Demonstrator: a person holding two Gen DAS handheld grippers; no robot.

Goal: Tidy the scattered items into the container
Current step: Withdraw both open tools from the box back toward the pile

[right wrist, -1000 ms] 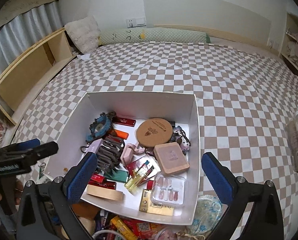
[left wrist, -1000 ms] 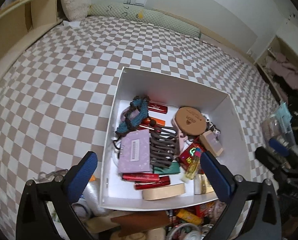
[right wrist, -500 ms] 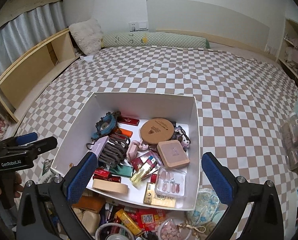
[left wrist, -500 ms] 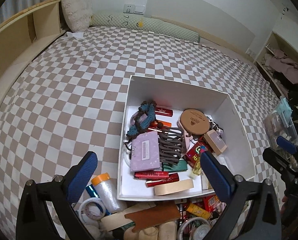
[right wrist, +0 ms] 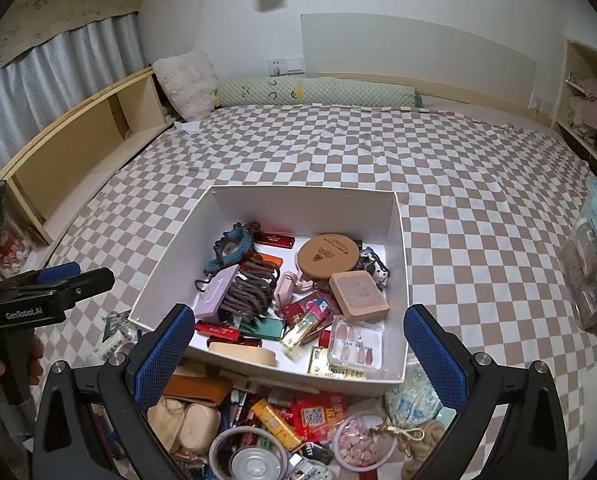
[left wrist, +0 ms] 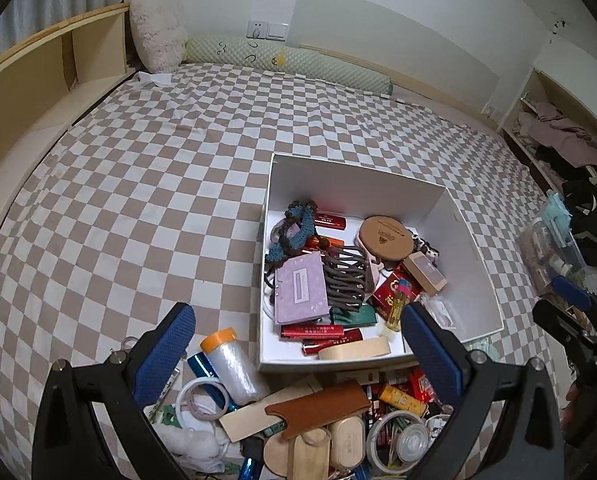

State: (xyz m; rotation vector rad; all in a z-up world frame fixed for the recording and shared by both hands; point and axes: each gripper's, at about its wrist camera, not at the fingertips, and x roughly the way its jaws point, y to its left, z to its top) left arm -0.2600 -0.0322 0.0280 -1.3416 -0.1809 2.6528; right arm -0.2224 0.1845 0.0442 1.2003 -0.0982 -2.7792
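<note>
A white open box (left wrist: pixel 474 248) (right wrist: pixel 400 248) sits on the checkered bed and holds many small items: a purple card case (left wrist: pixel 300 288), a brown claw clip (left wrist: pixel 346 276), a round cork coaster (left wrist: pixel 384 237) (right wrist: pixel 328 256), red tubes, a tape roll (left wrist: pixel 354 349). Loose items lie in a pile before its near edge: a brown leather sleeve (left wrist: pixel 318 408), an orange-capped plastic roll (left wrist: pixel 234 364), a red packet (right wrist: pixel 318 412), a yellow tube (right wrist: pixel 276 420). My left gripper (left wrist: pixel 294 348) is open and empty above the pile. My right gripper (right wrist: pixel 294 344) is open and empty above the box's near edge.
The checkered bedspread (left wrist: pixel 138 200) spreads left and behind the box. A wooden shelf unit (right wrist: pixel 78 152) lines the left side, a green bolster (right wrist: pixel 318 94) and a pillow the head. Clear storage containers (right wrist: pixel 594 256) stand at the right edge.
Both grippers have pulled back and up from the box, so more of the loose pile in front of it shows. Both stay open and empty.
</note>
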